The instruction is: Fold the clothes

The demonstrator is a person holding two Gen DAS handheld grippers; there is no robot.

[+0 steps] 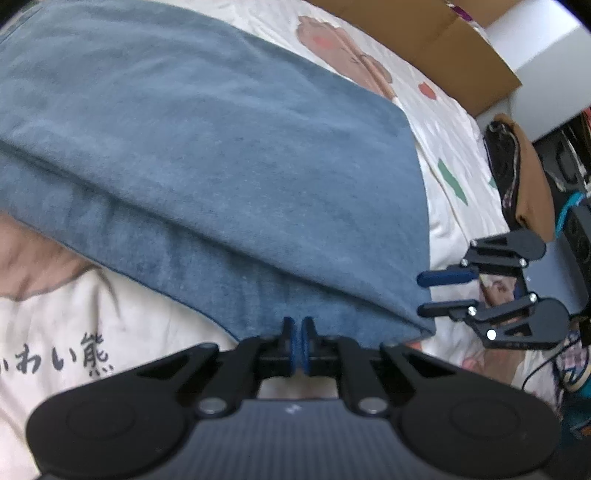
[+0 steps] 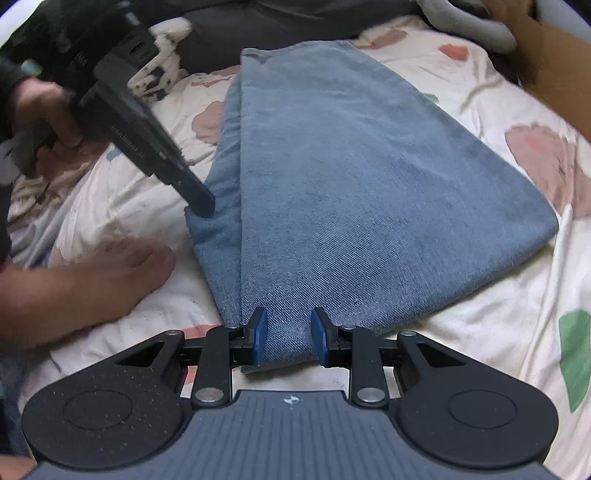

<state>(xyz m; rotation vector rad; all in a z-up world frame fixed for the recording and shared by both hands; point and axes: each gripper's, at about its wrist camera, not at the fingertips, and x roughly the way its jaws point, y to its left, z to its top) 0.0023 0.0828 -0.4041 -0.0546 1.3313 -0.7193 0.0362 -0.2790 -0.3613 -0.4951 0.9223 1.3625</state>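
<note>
Folded blue jeans (image 1: 221, 155) lie flat on a printed bedsheet (image 1: 450, 140). In the left wrist view my left gripper (image 1: 298, 345) is shut, its blue pads pinched on the jeans' near edge. The right wrist view shows the jeans (image 2: 351, 177) as a long folded strip, with the left gripper (image 2: 201, 203) touching its left edge. My right gripper (image 2: 289, 339) is open, its fingers on either side of the near end of the jeans. It also appears in the left wrist view, where the right gripper (image 1: 445, 291) stands open by the jeans' corner.
A cardboard box (image 2: 554, 59) borders the bed at the far right. Dark clothes (image 2: 288, 22) and a black-and-white soft item (image 2: 162, 62) lie at the far end. A person's hand (image 2: 40, 107) holds the left gripper, and a bare limb (image 2: 85, 284) rests on the sheet at left.
</note>
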